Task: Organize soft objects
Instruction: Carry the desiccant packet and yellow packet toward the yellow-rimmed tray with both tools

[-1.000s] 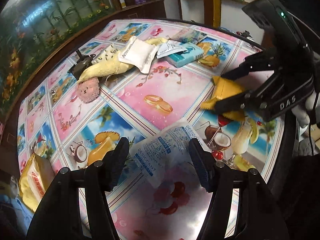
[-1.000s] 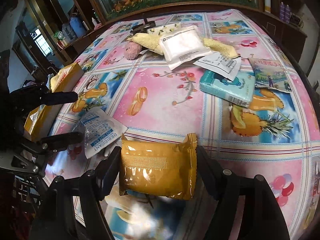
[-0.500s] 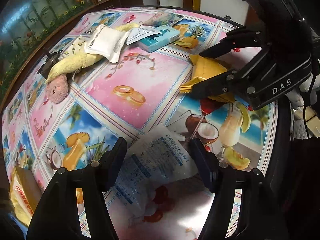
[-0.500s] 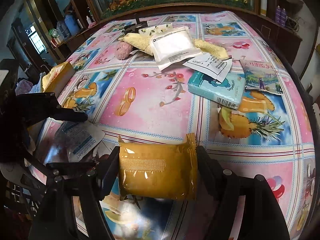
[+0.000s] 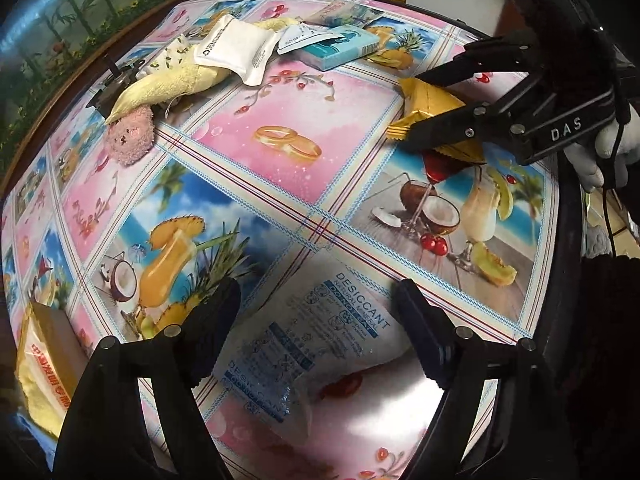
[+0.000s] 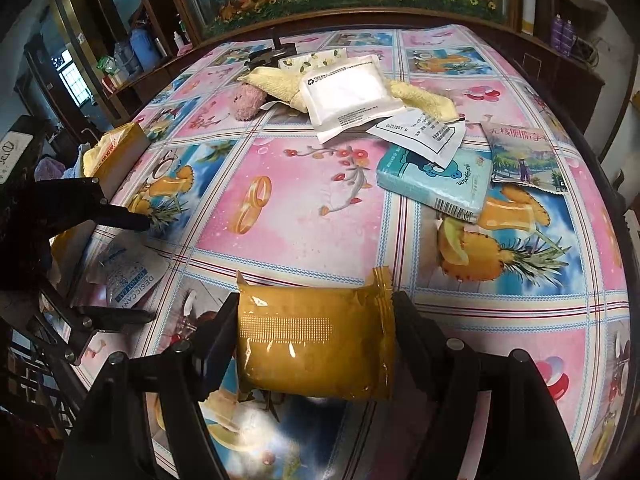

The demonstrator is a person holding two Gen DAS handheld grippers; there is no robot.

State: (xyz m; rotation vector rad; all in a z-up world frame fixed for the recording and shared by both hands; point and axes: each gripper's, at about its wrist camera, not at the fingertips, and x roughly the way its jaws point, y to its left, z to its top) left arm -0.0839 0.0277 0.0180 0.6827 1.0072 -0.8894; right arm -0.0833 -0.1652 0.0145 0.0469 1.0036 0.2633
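A white desiccant bag (image 5: 312,340) with blue print lies flat on the patterned tablecloth (image 5: 280,184) near the table's front edge. My left gripper (image 5: 316,312) points down over it. Its jaws are opening, with the bag between them and neither pad pressing on it. The right wrist view shows the same bag (image 6: 128,276) at the far left between the left gripper's fingers (image 6: 120,216). My right gripper (image 6: 314,340) is shut on a mustard-yellow packet (image 6: 316,364), gripping its two ends just above the table. In the left wrist view, that packet (image 5: 428,96) sits in the right gripper (image 5: 416,106) at the upper right.
At the far side lies a pile: a white pouch (image 6: 344,92), a yellow cloth (image 6: 276,84) and a pink plush toy (image 6: 248,100). Nearby are a blue tissue pack (image 6: 436,180) and a picture sachet (image 6: 524,156). A yellow tissue box (image 6: 116,152) sits at the left edge.
The left jaws have widened and let go of the desiccant bag, which now lies between them on the table. The right gripper keeps the yellow packet in the same place.
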